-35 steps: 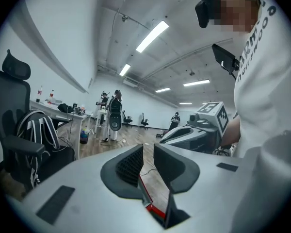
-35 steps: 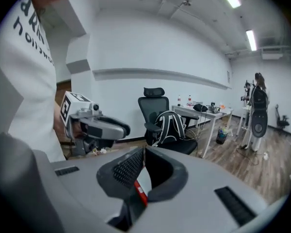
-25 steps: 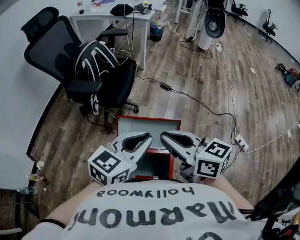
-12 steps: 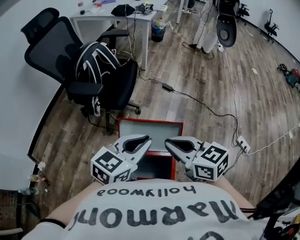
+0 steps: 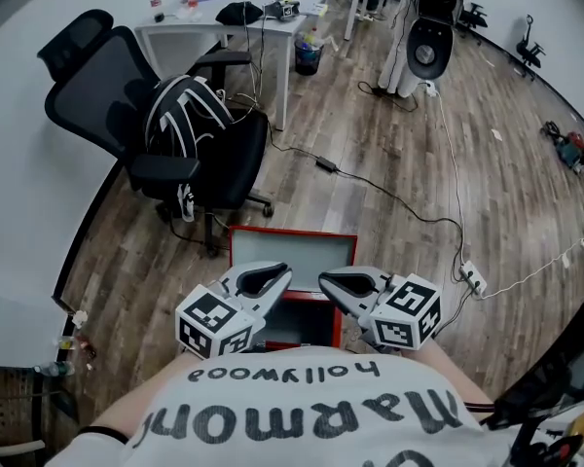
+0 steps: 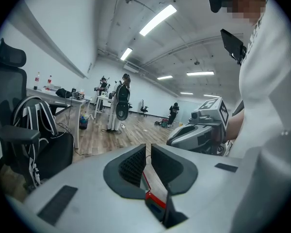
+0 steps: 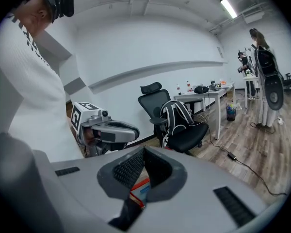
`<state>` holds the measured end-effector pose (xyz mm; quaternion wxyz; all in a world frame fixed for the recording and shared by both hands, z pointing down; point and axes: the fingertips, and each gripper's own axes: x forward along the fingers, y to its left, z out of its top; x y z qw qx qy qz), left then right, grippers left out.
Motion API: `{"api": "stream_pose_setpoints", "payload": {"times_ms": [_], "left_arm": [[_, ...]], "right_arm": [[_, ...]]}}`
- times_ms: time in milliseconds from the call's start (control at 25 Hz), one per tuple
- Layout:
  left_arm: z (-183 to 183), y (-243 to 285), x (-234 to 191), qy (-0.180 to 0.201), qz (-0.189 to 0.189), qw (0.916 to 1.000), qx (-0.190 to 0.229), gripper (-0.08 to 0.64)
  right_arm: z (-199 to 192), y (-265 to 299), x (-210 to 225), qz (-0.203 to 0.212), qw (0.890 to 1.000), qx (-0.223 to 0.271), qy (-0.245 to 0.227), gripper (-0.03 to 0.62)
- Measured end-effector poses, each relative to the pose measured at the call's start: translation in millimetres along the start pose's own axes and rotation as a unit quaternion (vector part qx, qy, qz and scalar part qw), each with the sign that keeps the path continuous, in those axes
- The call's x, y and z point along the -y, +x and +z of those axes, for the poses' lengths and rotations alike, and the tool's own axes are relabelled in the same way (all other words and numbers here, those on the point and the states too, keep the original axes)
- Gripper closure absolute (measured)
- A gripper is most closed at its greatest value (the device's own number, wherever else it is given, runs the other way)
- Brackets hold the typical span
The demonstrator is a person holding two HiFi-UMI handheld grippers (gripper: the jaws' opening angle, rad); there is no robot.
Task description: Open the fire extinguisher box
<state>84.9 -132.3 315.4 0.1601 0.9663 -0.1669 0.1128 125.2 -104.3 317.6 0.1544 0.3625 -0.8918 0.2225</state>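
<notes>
The fire extinguisher box (image 5: 292, 233) lies flat on the wooden floor (image 5: 389, 125), just beyond the person's white shirt (image 5: 302, 416). It has a red frame around a pale grey panel. Both grippers hang above its near half and hide part of it, so I cannot tell whether its door is shut.

The left gripper (image 5: 284, 270) is at the left, with its marker cube (image 5: 212, 324) nearest the body. Its jaws stand a narrow slit apart with nothing between them. In the left gripper view only a strip of red frame and floor shows through the gap below.

The right gripper (image 5: 326, 280) is just beside it at the right, and the tips of the two grippers point toward each other over the box. Its jaws are closed tip to tip and hold nothing. Its own cube (image 5: 409, 311) sits at the near right.

Farther off to the left, a black office chair (image 5: 97, 86) carries a black backpack with white stripes (image 5: 187, 115). Behind it a white surface (image 5: 224, 29) holds bottles and small clutter. A black cable (image 5: 394, 200) runs across the floor to a power strip (image 5: 470, 278) at the right of the box. A person (image 5: 423, 22) stands at the far right.
</notes>
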Motion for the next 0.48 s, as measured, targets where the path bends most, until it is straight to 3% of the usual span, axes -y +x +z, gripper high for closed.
{"api": "stream_pose_setpoints", "payload": {"times_ms": [480], "left_arm": [[-4.6, 2.9, 0.0, -0.009, -0.003, 1.0000, -0.004, 0.523]], "right_arm": [[-2.5, 4.5, -0.2, 0.008, 1.000, -0.006, -0.008, 0.581]]}}
